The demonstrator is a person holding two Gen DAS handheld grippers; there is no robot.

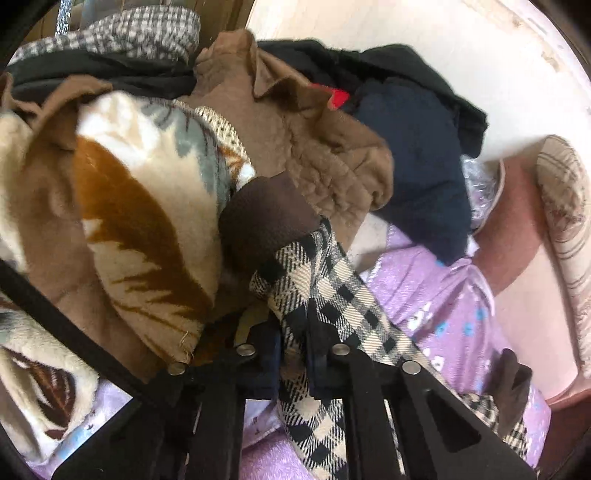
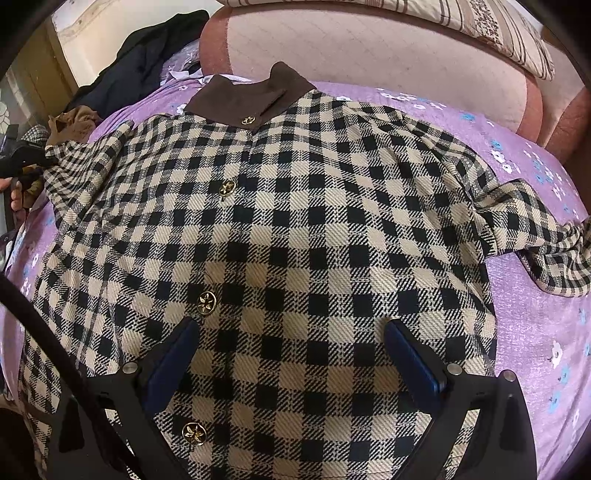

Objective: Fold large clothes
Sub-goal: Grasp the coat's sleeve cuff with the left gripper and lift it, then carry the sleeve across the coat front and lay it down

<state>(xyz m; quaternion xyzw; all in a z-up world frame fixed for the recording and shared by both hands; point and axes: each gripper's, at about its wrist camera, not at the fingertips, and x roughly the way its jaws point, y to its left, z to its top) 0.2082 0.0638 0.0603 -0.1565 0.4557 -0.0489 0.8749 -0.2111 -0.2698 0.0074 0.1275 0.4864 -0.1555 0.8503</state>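
Observation:
A black-and-cream checked coat with a brown collar and gold buttons lies spread face up on the purple flowered bedsheet. My right gripper hovers open over its lower front, nothing between the blue pads. In the left wrist view my left gripper is shut on the checked sleeve, near its brown cuff. The same gripper shows at the far left of the right wrist view, at the sleeve's end.
A heap of clothes lies left of the coat: a tan garment, a leaf-patterned fleece blanket, dark navy and black pieces. A pink padded headboard and a striped pillow stand beyond the collar.

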